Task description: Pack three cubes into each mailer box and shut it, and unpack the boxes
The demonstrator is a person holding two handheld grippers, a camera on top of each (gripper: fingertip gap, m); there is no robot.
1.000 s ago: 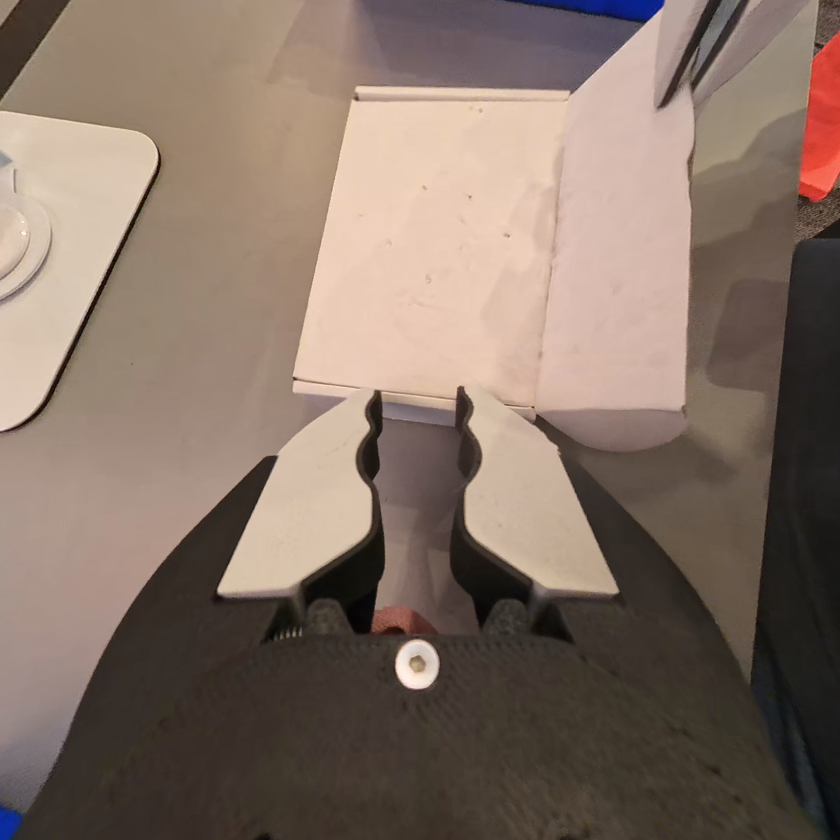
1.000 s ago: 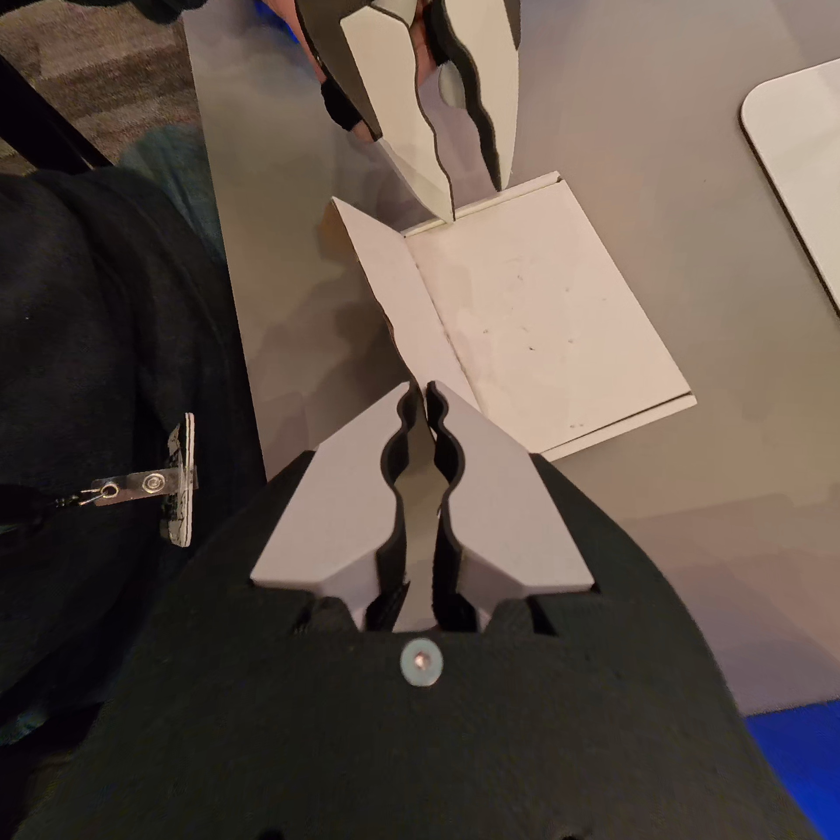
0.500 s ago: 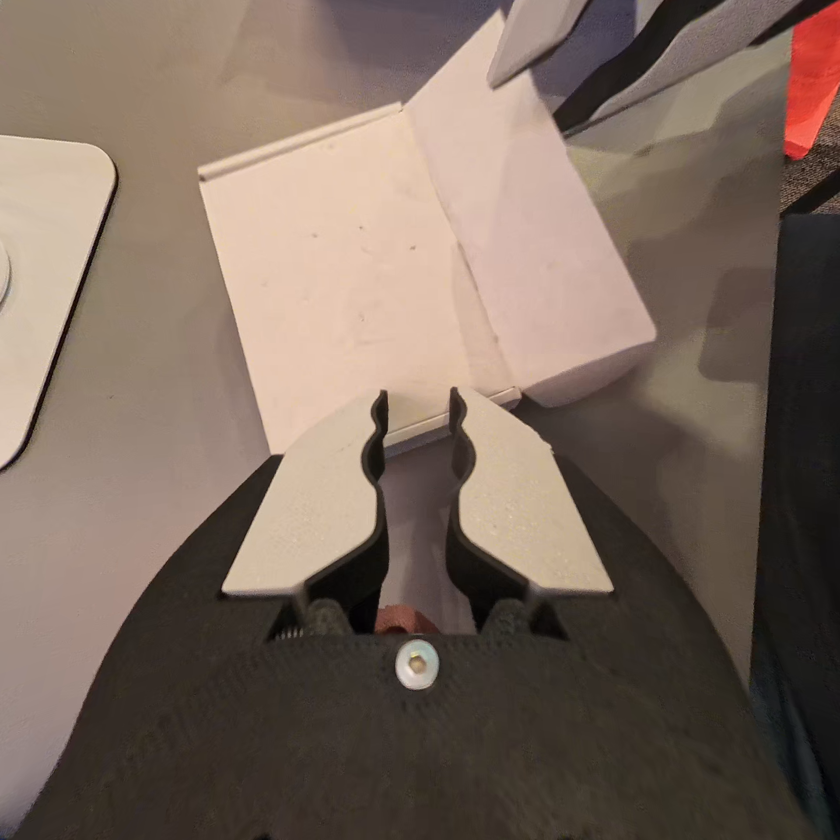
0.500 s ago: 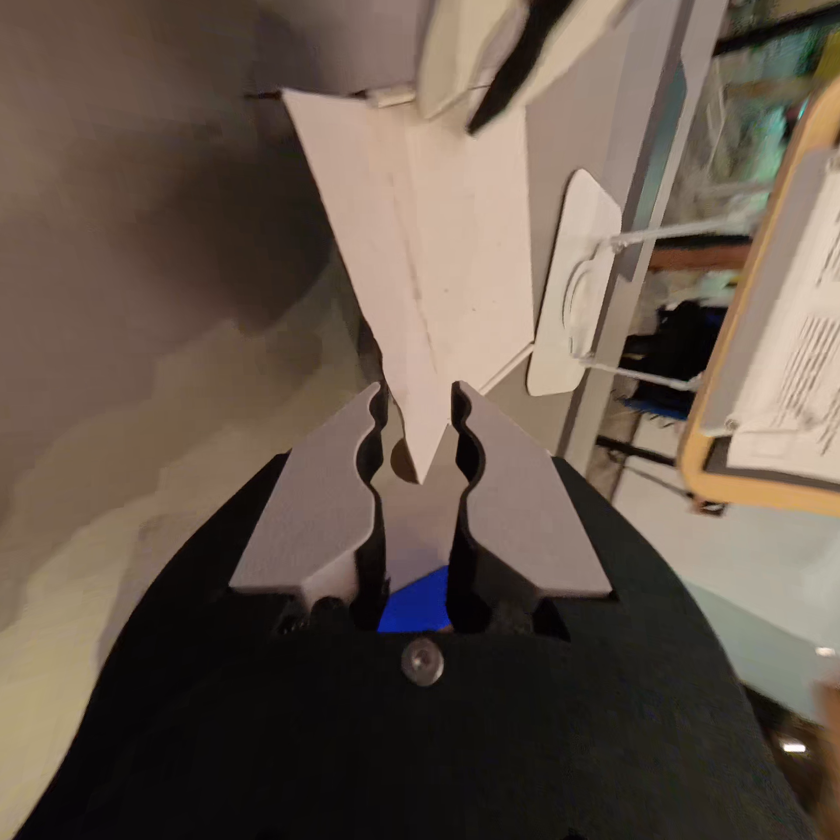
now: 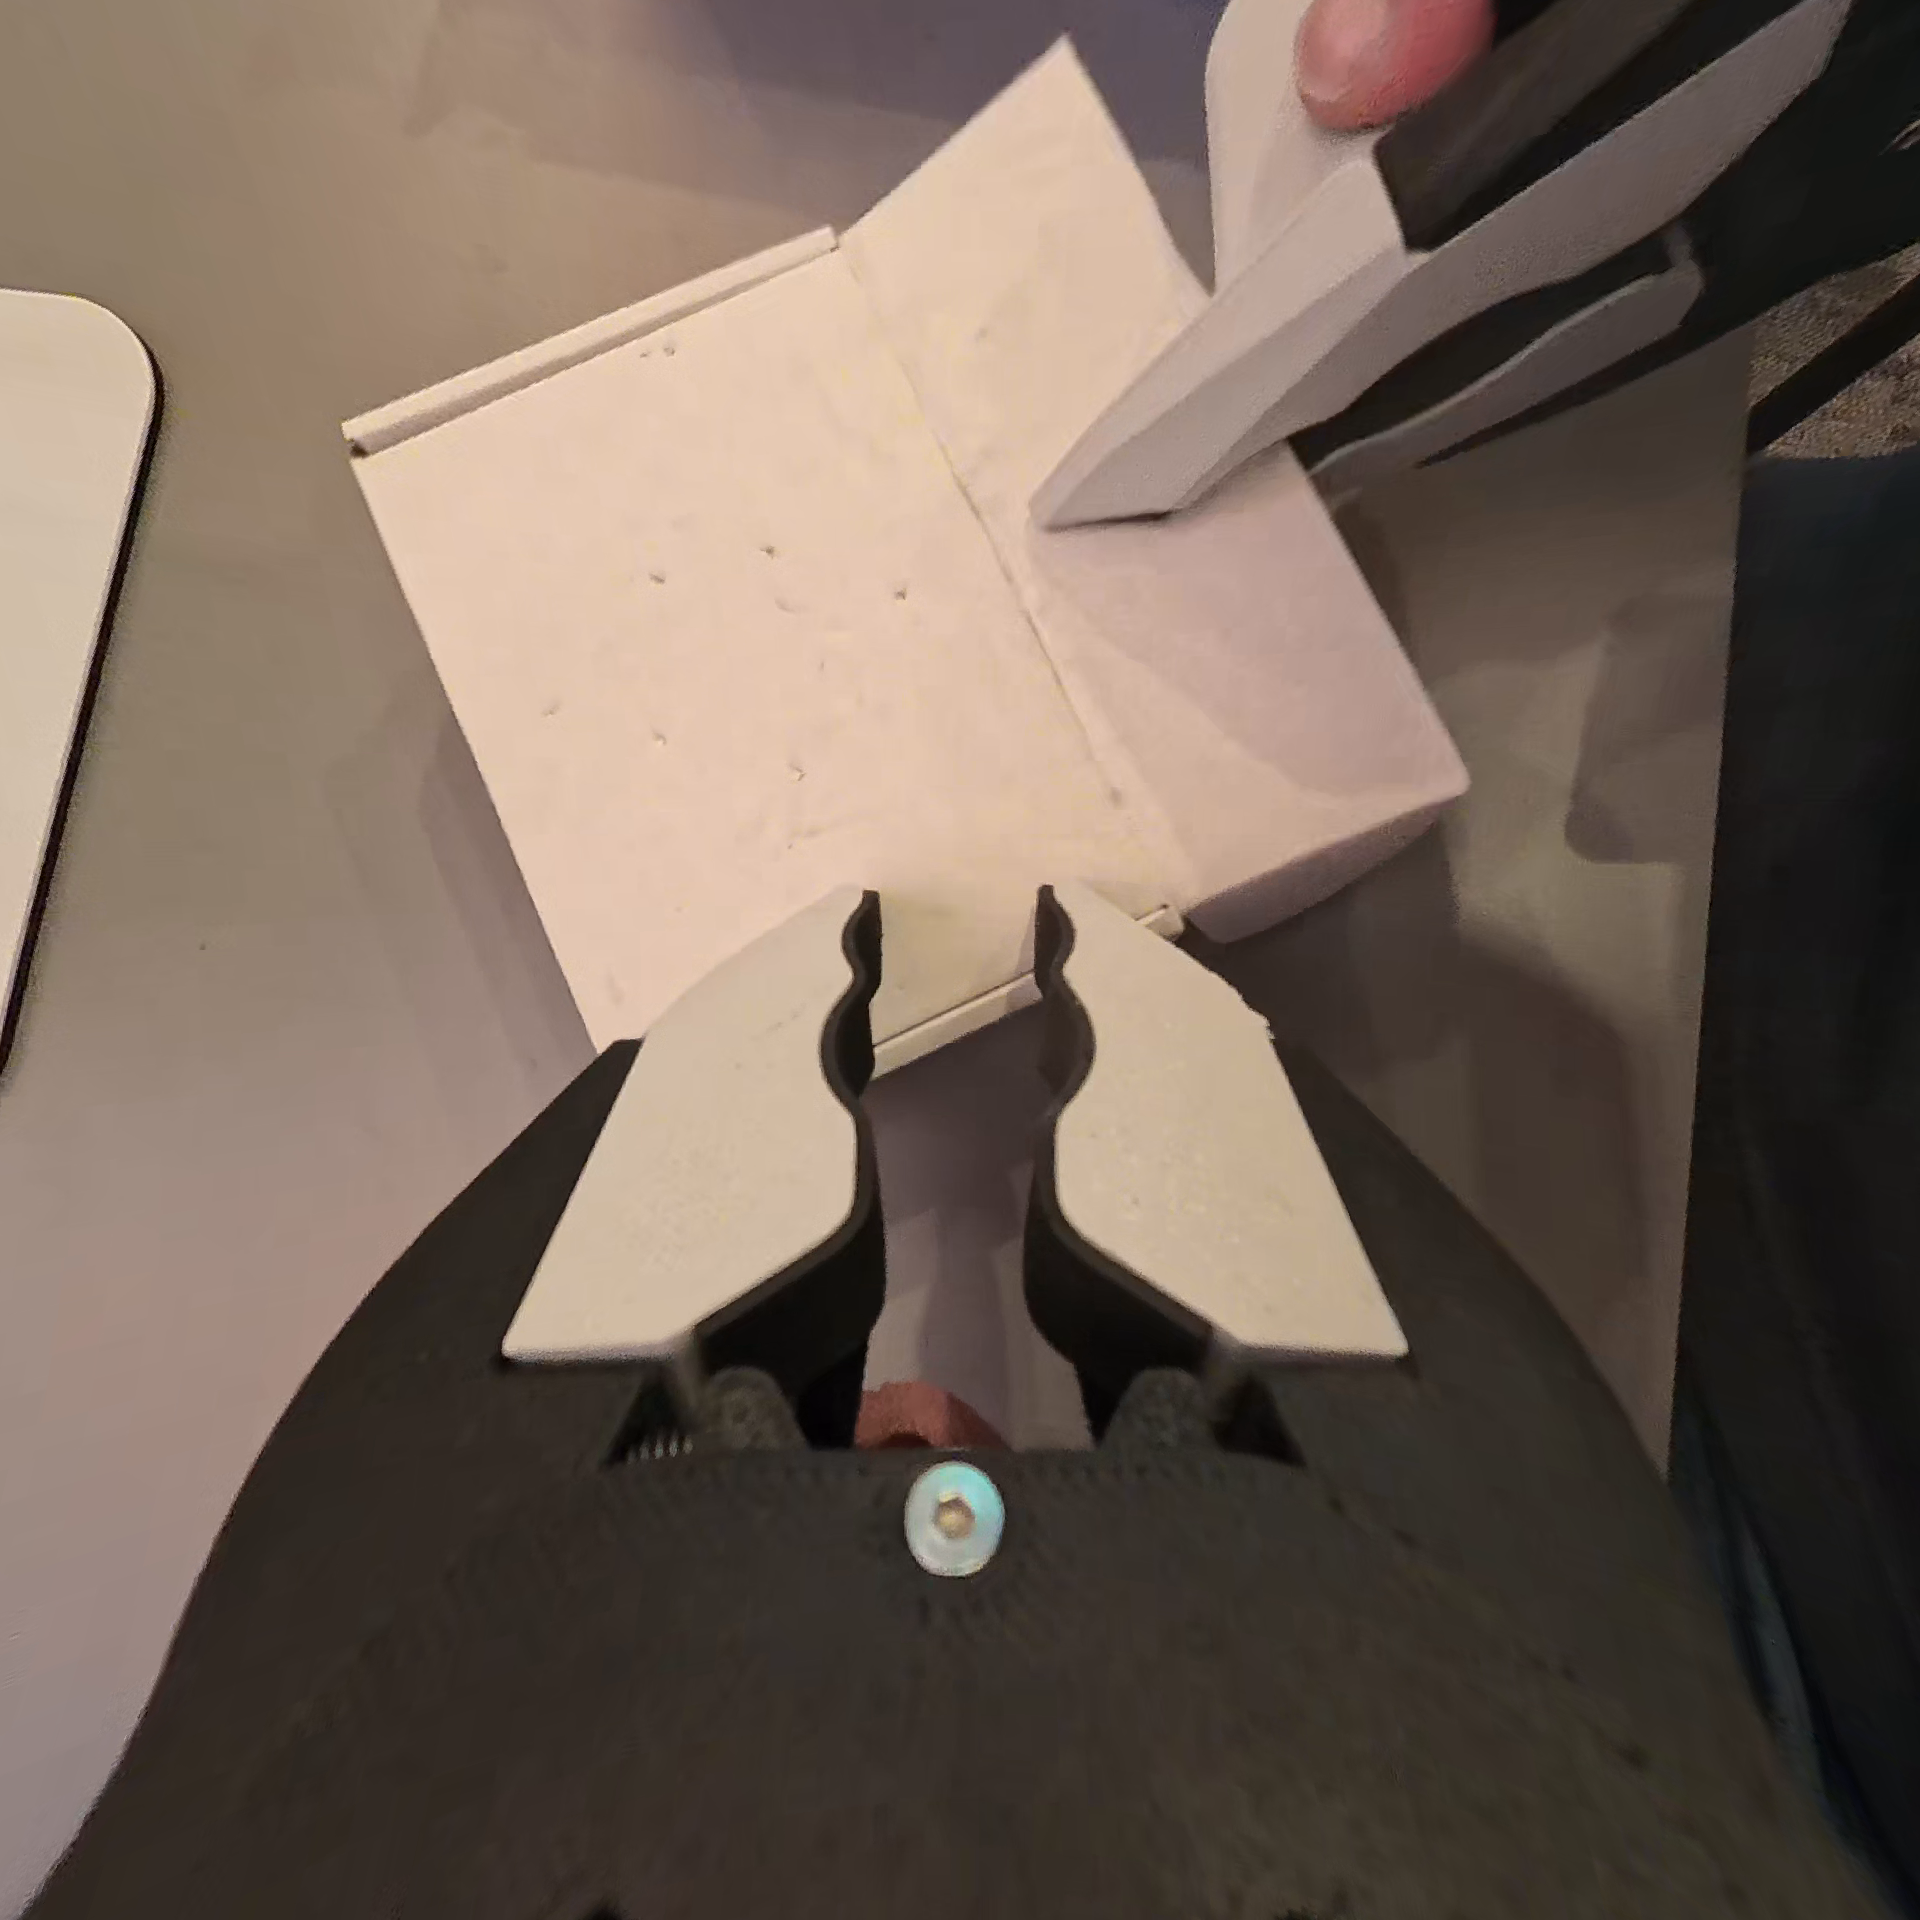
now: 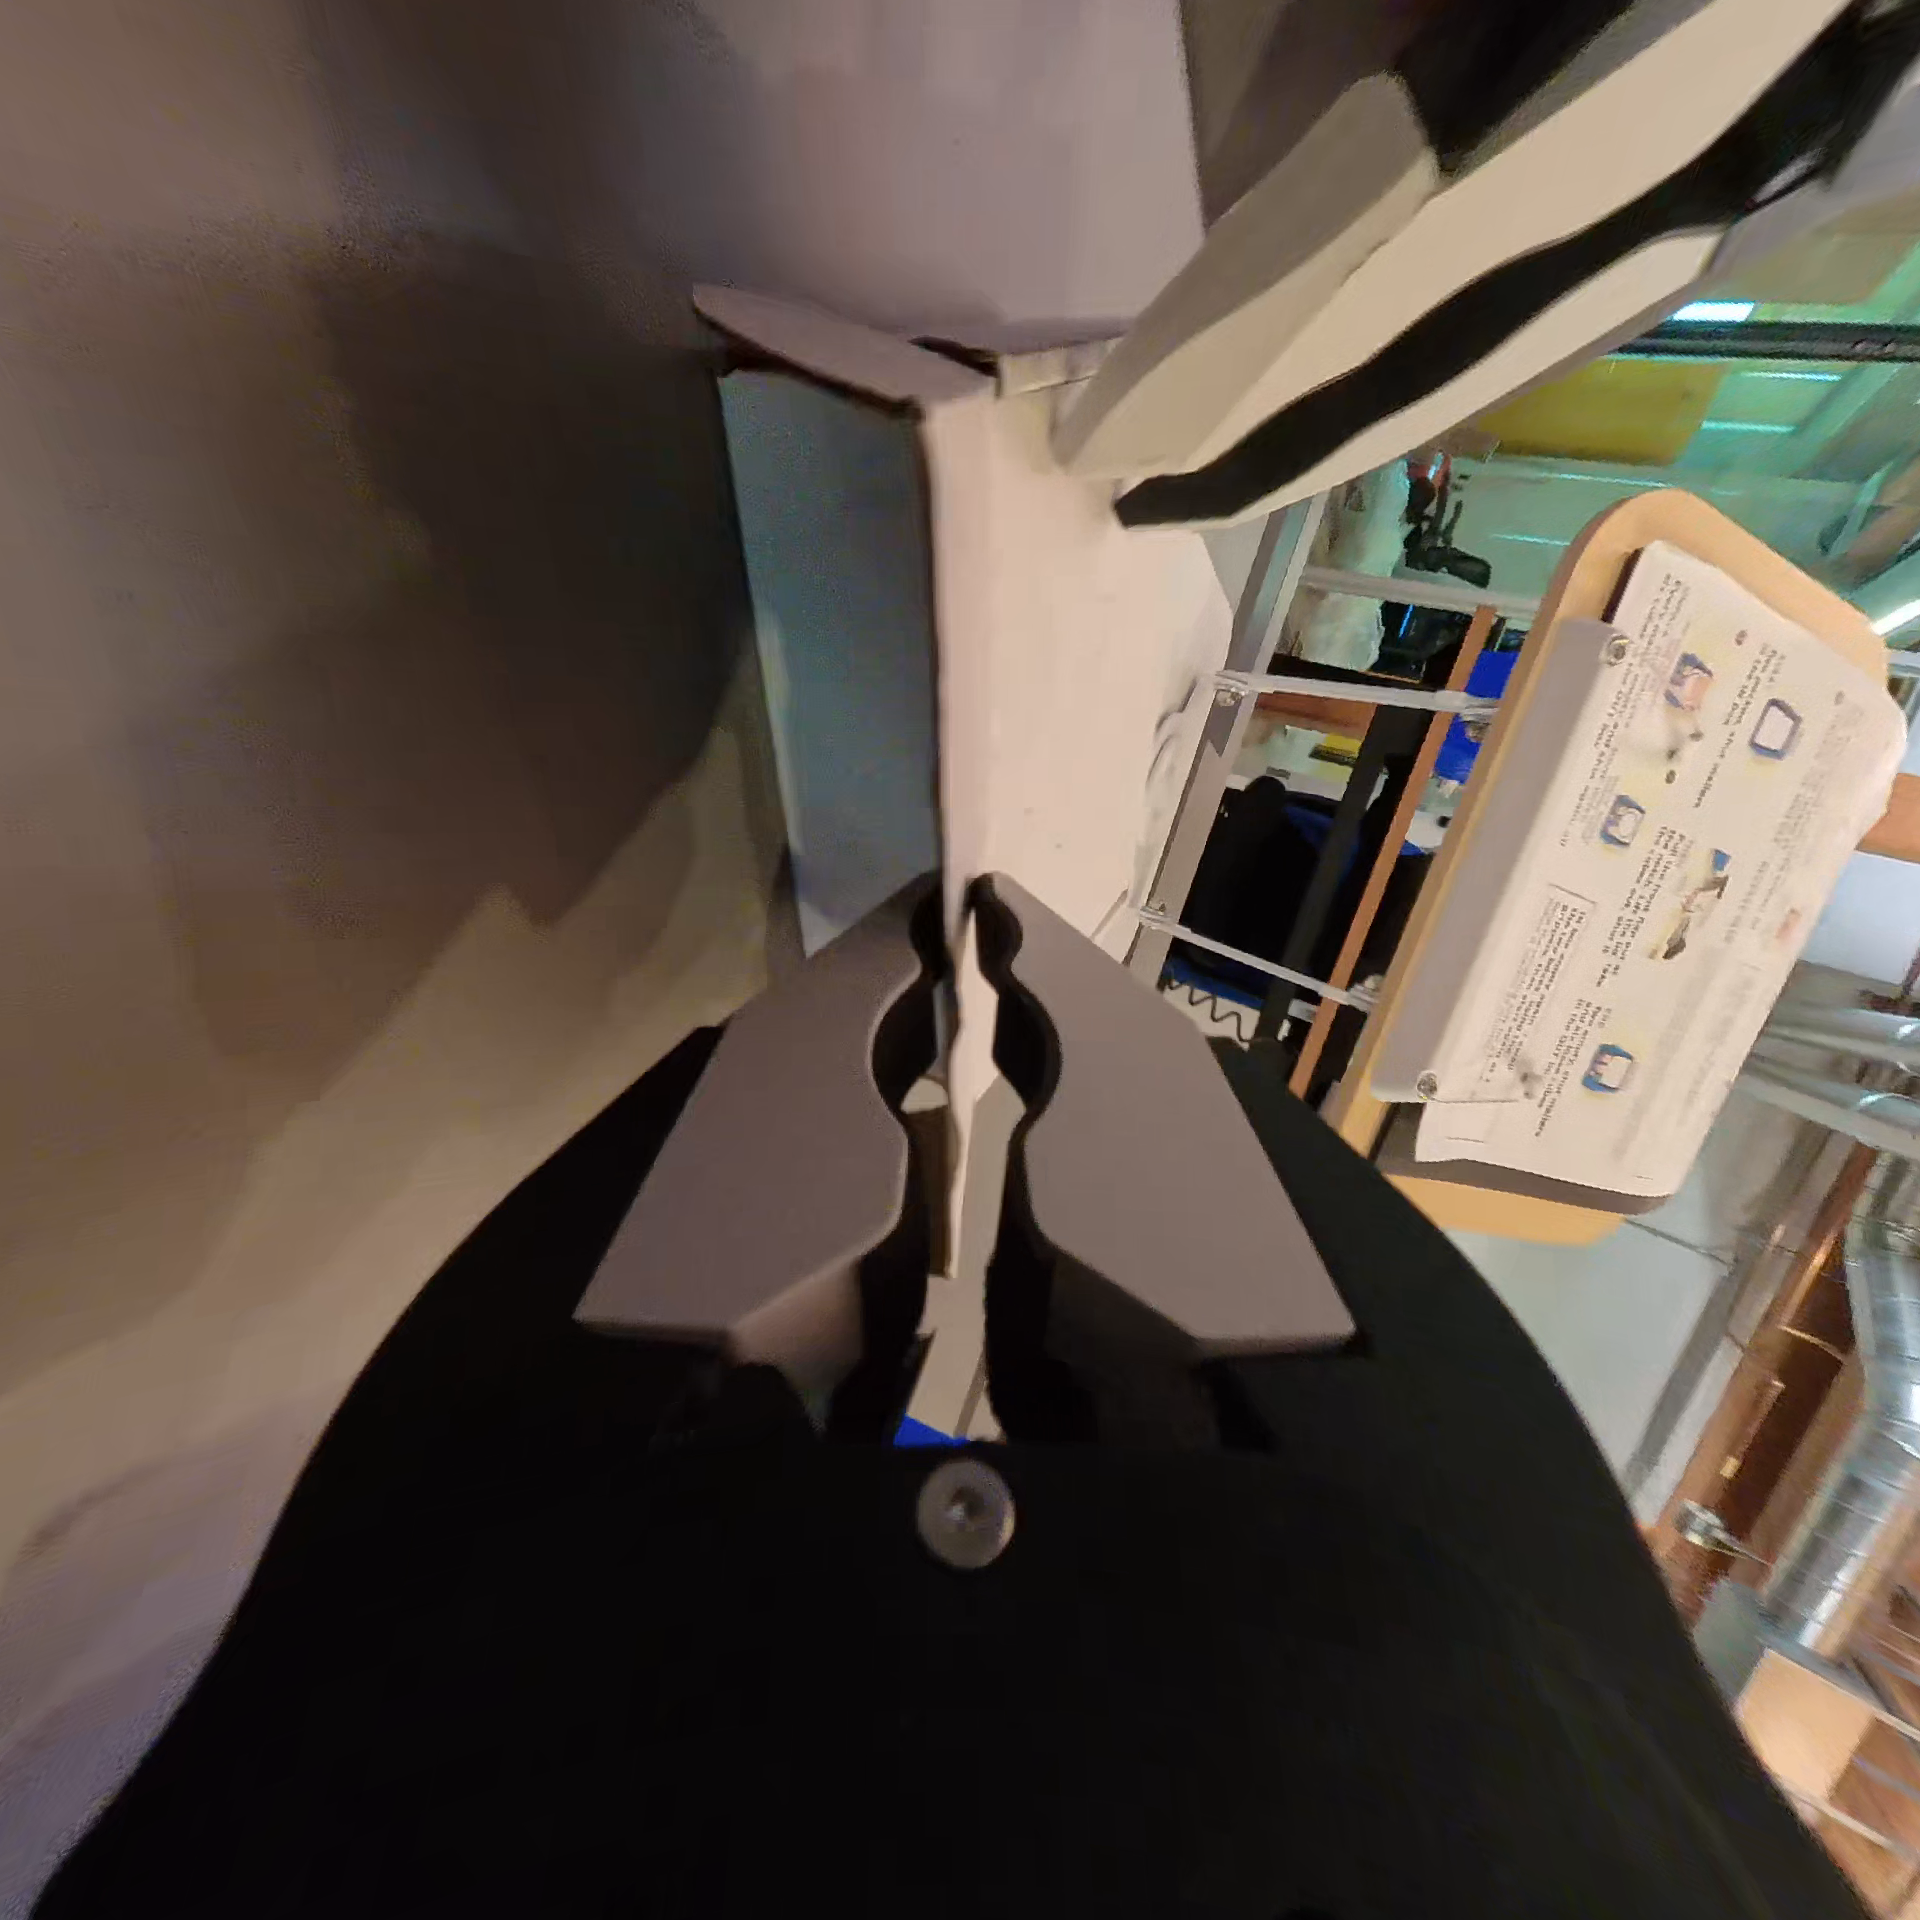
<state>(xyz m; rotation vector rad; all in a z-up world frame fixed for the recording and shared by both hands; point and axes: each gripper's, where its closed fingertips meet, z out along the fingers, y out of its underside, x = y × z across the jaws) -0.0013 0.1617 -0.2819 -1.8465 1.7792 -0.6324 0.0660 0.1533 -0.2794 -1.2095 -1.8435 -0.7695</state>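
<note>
A white mailer box (image 5: 727,644) lies on the grey table (image 5: 260,1039), lid down, with its front flap (image 5: 1247,675) folded out to the right. My left gripper (image 5: 956,909) is open, its tips just above the box's near edge. My right gripper (image 6: 951,894) is turned on its side and shut on the edge of the flap (image 6: 831,644); white card shows between its fingers. It shows in the left wrist view (image 5: 1174,468) at the top right, on the flap. The left gripper (image 6: 1122,478) shows at the top of the right wrist view. No cubes are in view.
A white rounded pad (image 5: 52,623) lies at the table's left. A person's dark clothing (image 5: 1818,1039) is along the right edge, and a thumb (image 5: 1382,52) is at the top. A tan board with a printed sheet (image 6: 1610,883) stands beyond the table.
The box has turned on the table. My right gripper has rolled onto its side, come down and shut on the flap. My left gripper stays open and now reaches over the near edge.
</note>
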